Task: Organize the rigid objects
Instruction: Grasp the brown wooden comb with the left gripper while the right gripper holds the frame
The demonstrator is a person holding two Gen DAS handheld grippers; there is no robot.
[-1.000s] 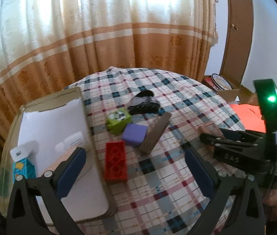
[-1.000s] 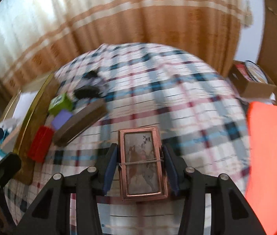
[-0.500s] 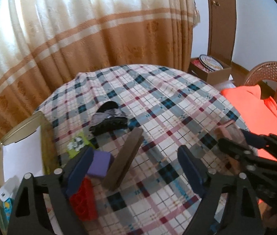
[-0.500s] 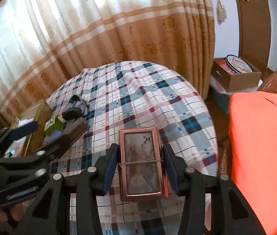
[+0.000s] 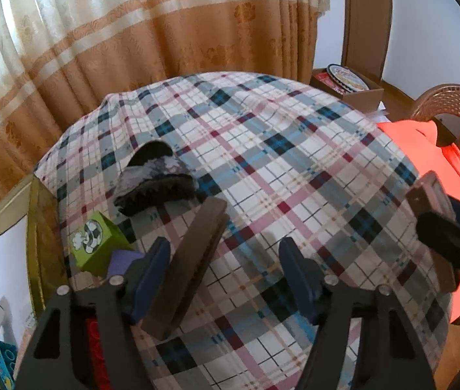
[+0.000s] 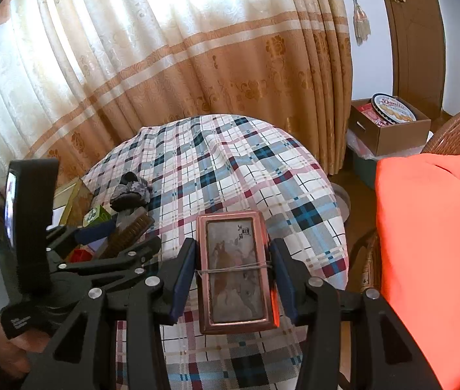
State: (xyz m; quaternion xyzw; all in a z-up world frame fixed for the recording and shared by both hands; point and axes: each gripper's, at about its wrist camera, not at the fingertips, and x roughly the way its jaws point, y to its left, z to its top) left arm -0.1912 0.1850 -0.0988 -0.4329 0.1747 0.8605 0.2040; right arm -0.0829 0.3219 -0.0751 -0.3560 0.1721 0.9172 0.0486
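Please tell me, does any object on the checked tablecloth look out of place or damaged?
Nothing looks damaged or spilled. The one odd piece among the rigid blocks is the dark fuzzy item, which looks soft. It lies beyond the green cube and the long brown block.

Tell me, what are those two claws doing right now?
Right gripper clamped on copper-framed box. Left gripper closing around brown bar, not gripping yet. Green cube and hair clip close by.
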